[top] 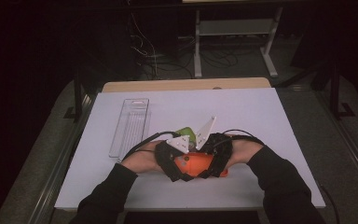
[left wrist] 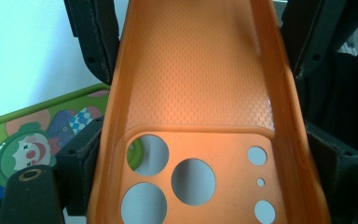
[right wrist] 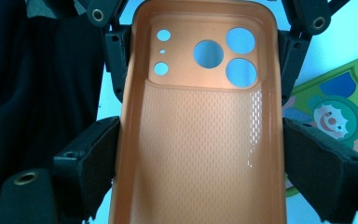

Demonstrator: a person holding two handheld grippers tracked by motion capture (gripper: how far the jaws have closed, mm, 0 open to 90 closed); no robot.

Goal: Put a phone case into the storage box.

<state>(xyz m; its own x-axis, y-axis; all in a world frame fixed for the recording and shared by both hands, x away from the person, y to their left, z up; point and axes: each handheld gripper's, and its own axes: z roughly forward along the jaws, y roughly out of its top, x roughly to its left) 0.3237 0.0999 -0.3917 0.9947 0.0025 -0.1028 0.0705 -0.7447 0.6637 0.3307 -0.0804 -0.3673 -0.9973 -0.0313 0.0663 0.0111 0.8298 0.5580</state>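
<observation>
Orange phone case (top: pixel 196 164): it is held between the two grippers, just above the white worktop (top: pixel 261 121), near the middle of the front edge. In both gripper views the open inner side with the small dotted texture faces the camera.
Camera holes: they are at the end of the case that the left gripper holds; in the right gripper view (right wrist: pixel 223 51) they are at the far end.
Left gripper (left wrist: pixel 193 172): its two black jaws stand on the two long sides of the orange phone case and the pads press on the side walls at the end with the holes. The jaws are wide, because the case is wide.
Right gripper (right wrist: pixel 198 158): its jaws grip the long sides of the same case at the other end, also wide. The jaws of the left gripper are seen farther off, on the same case.
Hands: the left hand (top: pixel 142 158) and the right hand (top: pixel 240 151) meet in front of the person, with the case between them.
Green phone case (right wrist: pixel 340 116): it has a clown picture and lies flat on the worktop, just beside the orange one, on the far side of the grippers.
Clear tray (top: pixel 130 125): long and narrow, it lies toward the far left corner of the worktop, apart from the hands.
</observation>
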